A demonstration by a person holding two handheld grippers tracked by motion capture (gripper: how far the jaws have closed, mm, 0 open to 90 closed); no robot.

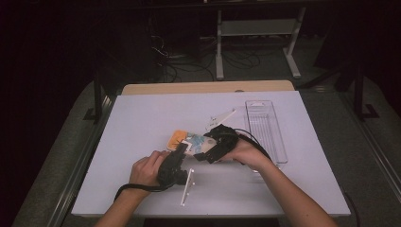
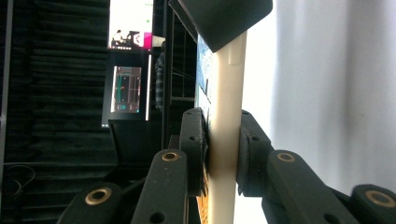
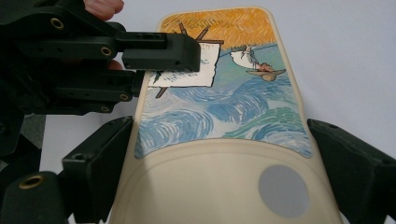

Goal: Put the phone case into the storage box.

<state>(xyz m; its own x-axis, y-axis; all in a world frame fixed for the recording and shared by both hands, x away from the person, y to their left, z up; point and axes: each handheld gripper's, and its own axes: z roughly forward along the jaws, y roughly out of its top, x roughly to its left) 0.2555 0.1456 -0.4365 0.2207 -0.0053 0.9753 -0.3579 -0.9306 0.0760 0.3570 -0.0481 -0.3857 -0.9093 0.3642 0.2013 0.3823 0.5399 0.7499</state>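
1. Left gripper view: my left gripper [image 2: 223, 144] is clamped on the cream edge of the painted case [image 2: 226, 116]; my right gripper [image 3: 219, 154] straddles its other end, jaws at both sides.
2. Nearby on the white table [image 1: 142, 118]: a clear tray [image 1: 272, 137] to the right, well apart; white strips [image 1: 187, 187].
3. Case lies at table centre; orange sky, blue swirling waves; no readable writing.

Your bench [image 1: 142, 142] is evenly lit from above while the room around it sinks into near black. In the left gripper view the bench surface glares white and a bright screen [image 2: 127, 88] glows; nearby tool links look soft.
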